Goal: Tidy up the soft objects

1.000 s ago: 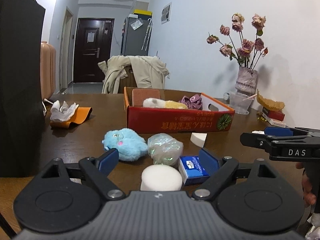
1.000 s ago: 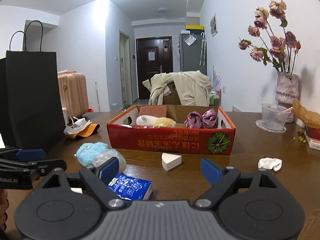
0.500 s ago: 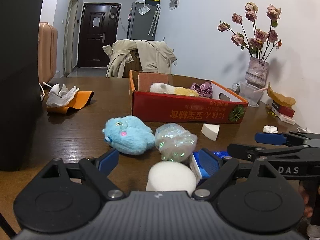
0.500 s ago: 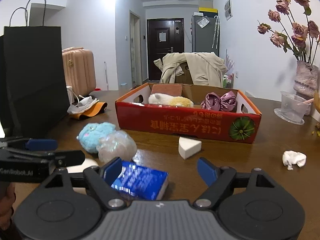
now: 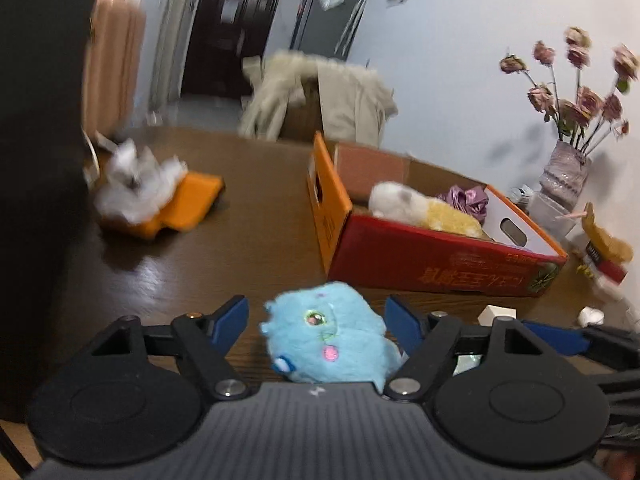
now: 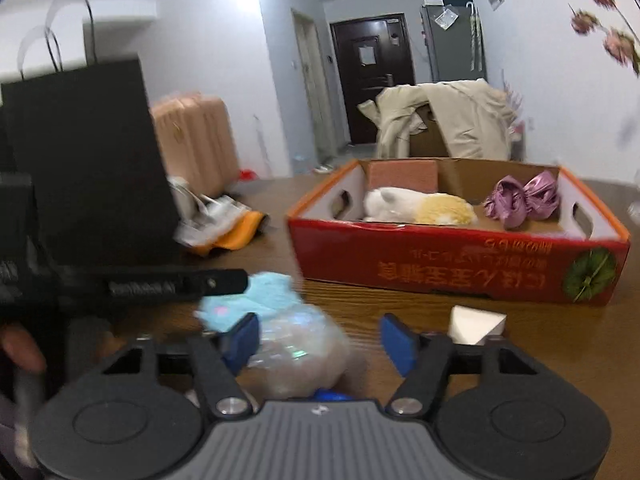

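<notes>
The left gripper (image 5: 316, 320) is closing its jaws around the fluffy blue plush toy (image 5: 328, 340), not yet pinching; the right gripper (image 6: 320, 340) is closing around the shiny crinkled plastic bundle (image 6: 300, 352), its left pad just touching.

Dim indoor light; ceiling glow at 12 o'clock, right view. Motion blur throughout. Fisheye bending, dark corners. Faint sheen on desk (image 5: 160, 276).

Your left gripper's body (image 5: 316, 320) is hiding the lower edge of the blue plush toy (image 5: 328, 340). Motion blur is smearing the crinkly clear bag (image 6: 300, 352), and the black paper bag (image 6: 80, 160) is running off the frame's left edge.
</notes>
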{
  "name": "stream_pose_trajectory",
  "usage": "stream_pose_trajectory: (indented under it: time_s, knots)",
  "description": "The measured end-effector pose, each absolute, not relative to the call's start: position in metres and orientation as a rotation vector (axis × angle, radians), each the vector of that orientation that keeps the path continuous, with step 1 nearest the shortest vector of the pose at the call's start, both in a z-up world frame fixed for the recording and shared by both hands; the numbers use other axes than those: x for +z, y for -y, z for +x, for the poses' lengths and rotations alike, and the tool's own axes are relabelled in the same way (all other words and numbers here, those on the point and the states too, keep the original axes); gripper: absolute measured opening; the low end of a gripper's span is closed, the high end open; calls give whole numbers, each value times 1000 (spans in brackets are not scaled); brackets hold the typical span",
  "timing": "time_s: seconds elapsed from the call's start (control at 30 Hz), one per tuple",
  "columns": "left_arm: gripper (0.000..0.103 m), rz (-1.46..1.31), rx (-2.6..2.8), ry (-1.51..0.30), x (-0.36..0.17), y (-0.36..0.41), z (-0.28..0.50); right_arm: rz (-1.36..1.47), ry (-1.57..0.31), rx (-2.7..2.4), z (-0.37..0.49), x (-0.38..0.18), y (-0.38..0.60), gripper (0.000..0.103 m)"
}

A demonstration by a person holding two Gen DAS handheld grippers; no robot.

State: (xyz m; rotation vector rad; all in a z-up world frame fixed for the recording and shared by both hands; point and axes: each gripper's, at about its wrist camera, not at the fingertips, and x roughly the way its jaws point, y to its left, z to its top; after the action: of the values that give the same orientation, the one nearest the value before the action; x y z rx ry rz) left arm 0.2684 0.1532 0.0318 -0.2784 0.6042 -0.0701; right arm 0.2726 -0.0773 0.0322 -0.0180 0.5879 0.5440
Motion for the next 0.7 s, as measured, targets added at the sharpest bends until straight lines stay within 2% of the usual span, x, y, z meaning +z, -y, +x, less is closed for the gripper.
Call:
stream_pose_trajectory:
  time_s: [0.1, 0.13, 0.17, 0.33, 0.7]
  knots:
    - [74, -307, -100, -653, 19, -147, 280, -51, -582, 397, 290, 25, 78, 56]
    - [69, -301, -107, -661, 15, -144, 282, -45, -579, 357, 295, 25, 83, 56]
    - [53, -303, -117, -674, 11, -141, 283, -37, -576, 317, 299, 25, 89, 56]
    - [41, -276, -173, -621, 14, -131, 279, 66, -508, 303, 298, 37, 120, 56]
    - [40, -354, -296, -515, 71, -92, 254, 240, -499, 463, 268, 56, 163, 56]
